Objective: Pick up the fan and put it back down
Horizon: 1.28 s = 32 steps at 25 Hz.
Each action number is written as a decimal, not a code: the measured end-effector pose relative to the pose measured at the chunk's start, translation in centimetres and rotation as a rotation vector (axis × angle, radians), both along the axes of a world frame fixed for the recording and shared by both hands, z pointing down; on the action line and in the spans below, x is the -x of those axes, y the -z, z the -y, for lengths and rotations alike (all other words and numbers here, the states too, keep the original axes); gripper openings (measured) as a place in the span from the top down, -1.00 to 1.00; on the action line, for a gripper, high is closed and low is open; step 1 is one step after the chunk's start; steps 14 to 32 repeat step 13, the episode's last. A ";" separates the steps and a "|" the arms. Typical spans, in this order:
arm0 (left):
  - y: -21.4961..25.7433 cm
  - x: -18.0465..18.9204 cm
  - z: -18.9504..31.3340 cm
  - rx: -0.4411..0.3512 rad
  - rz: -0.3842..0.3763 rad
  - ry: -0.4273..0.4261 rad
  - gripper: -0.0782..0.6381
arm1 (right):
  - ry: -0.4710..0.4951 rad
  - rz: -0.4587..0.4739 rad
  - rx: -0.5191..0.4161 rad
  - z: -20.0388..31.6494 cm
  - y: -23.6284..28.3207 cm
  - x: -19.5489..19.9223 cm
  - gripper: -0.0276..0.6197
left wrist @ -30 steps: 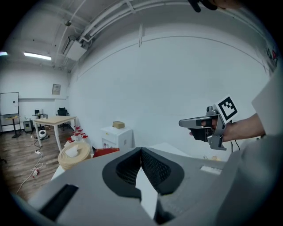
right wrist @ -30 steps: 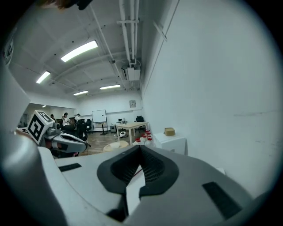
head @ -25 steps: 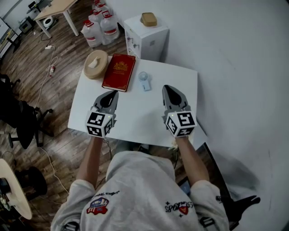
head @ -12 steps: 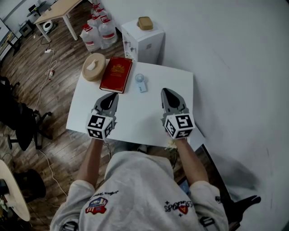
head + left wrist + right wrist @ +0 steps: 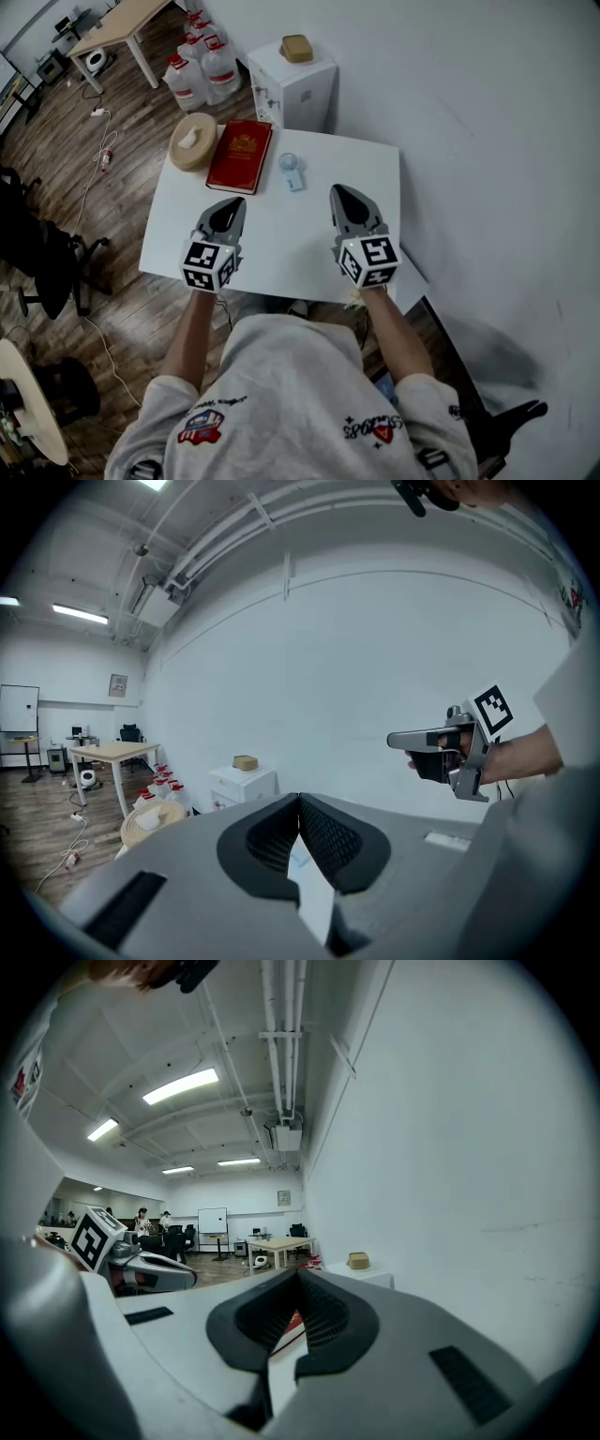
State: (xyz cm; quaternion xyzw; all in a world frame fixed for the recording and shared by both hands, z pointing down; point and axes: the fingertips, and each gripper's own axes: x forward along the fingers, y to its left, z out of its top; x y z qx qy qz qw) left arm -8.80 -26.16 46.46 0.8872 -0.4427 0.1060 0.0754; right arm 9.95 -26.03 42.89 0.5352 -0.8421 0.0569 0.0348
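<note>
**Desk:** What have you got on your screens?

**Operator:** In the head view I see the left gripper and the right gripper side by side over the white table, mid-frame. Both point toward the top of the frame. On my own gripper views, each pair of jaws meets at the tips with nothing between them, so both tongs are closed and empty.

**Desk:** And the fan?

**Operator:** The fan lies flat on the table, upper middle of the frame, just right of the red book. It sits above the gap between the two grippers and is apart from both.

**Desk:** Any containers, and what is in them?

**Operator:** I count three sorts. A round tan basket sits at the table's upper-left corner, just beside the book, with something white inside. From up here I would guess tissue, but I can't be sure. Above the table stands a white cabinet with a small tan box on top, and I can't see into that box. Left of the cabinet, at the top of the frame, several water jugs with red caps stand on the wooden floor. I can't judge how full they are.
</note>
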 end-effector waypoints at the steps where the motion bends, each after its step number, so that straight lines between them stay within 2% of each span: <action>1: 0.0 0.0 0.0 0.002 0.000 -0.002 0.77 | 0.001 0.001 0.000 -0.1 0.1 0.1 0.92; 32: 0.0 0.2 0.2 0.013 0.001 -0.005 0.77 | 0.007 0.003 0.002 0.2 0.2 0.6 0.92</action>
